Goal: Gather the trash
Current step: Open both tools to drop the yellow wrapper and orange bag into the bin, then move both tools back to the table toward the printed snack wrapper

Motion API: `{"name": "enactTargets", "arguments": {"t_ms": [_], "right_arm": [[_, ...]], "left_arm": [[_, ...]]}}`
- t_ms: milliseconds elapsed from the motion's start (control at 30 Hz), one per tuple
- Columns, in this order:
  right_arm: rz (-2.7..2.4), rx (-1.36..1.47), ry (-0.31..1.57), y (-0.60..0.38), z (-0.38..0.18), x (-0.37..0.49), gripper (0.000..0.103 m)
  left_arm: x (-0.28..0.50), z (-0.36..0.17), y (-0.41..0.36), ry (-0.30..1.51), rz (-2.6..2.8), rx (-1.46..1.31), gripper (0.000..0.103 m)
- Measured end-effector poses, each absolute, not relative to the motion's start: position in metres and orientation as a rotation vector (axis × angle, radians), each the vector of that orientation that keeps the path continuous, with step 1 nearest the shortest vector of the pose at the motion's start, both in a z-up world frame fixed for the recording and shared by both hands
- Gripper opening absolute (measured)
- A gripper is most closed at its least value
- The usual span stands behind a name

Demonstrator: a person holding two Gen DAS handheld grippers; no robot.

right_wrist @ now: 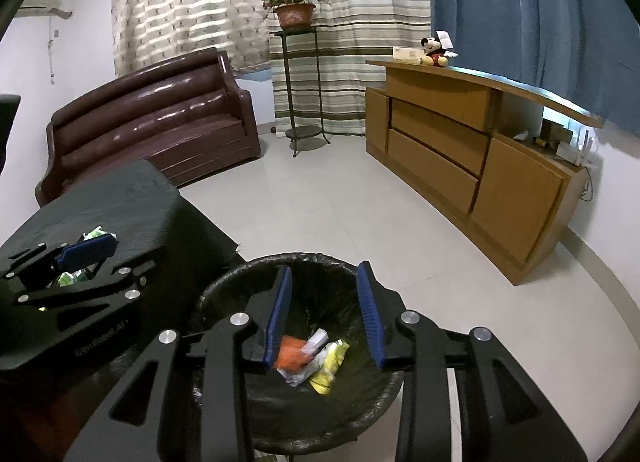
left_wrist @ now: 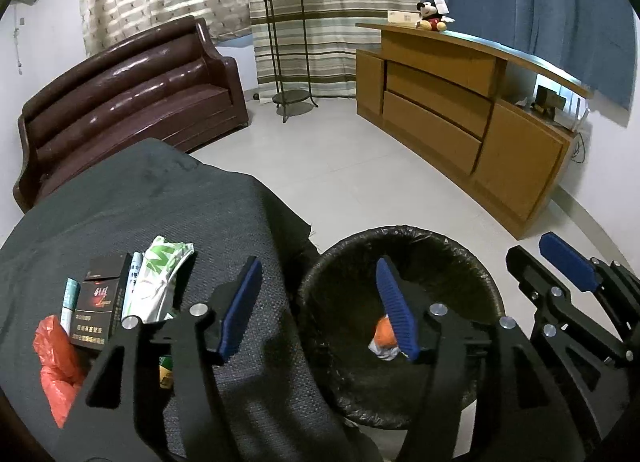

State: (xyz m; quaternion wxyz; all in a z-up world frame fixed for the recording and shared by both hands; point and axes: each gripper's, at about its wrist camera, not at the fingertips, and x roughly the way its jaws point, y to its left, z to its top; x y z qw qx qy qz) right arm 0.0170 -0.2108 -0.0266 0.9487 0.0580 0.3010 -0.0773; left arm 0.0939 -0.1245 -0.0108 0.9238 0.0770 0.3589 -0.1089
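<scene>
A black-lined trash bin (left_wrist: 472,258) stands on the floor beside a table with a dark cloth (left_wrist: 140,198). In the bin lie an orange wrapper (right_wrist: 291,352), a white wrapper and a yellow wrapper (right_wrist: 330,366). On the cloth lie a dark cigarette pack (left_wrist: 96,302), a green-and-white packet (left_wrist: 160,278) and a red plastic bag (left_wrist: 56,366). My left gripper (left_wrist: 320,310) is open and empty, over the table edge and the bin. My right gripper (right_wrist: 326,314) is open and empty above the bin; it also shows in the left wrist view (left_wrist: 560,266).
A brown leather sofa (left_wrist: 128,94) stands behind the table. A wooden cabinet (left_wrist: 460,110) with a plush toy (left_wrist: 432,16) runs along the right wall. A metal plant stand (left_wrist: 288,62) is by the curtains. Light floor tiles lie between them.
</scene>
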Motion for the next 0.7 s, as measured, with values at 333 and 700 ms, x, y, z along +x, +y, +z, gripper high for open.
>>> {"name": "enactTargets", "arguments": {"t_ms": [333, 700], "right_arm": [[-0.17, 0.118, 0.607, -0.215, -0.024, 0.015, 0.039], [-0.155, 0.119, 0.617, -0.211, -0.024, 0.003, 0.056]], "left_arm": [[0.094, -0.01, -0.119, 0.742, -0.217, 0.153, 0.062], [0.073, -0.003, -0.102, 0.748, -0.212, 0.143, 0.062]]}}
